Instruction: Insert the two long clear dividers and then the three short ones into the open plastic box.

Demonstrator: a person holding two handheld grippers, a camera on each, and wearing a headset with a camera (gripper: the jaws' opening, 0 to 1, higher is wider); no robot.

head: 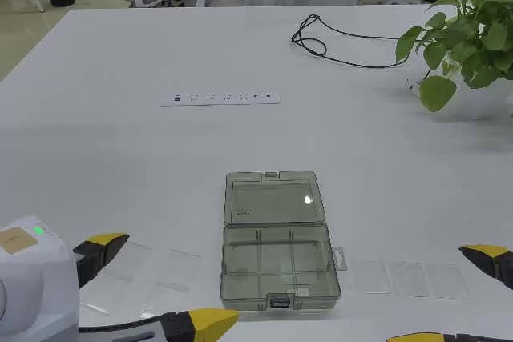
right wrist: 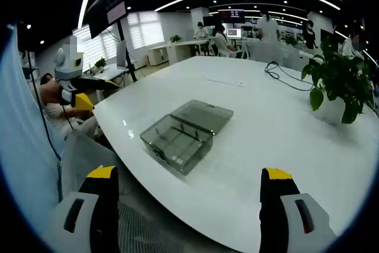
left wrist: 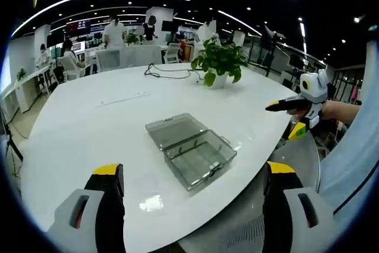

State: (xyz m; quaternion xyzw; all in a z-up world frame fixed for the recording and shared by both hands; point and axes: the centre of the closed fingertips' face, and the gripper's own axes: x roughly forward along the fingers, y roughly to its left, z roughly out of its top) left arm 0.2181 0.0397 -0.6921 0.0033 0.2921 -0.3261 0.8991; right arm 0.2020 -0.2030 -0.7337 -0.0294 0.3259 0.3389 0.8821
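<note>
Status: we find the open plastic box [head: 276, 266] near the front edge of the white counter [head: 160, 158], its lid laid back flat. Left of it lie two clear dividers [head: 178, 270], faint against the surface and probably the long ones. Right of it, three short dividers [head: 409, 279] lie in a row. The left claw [head: 156, 284] and right claw [head: 453, 298] hover on either side of the box, jaws spread wide, gripping nothing.
</note>
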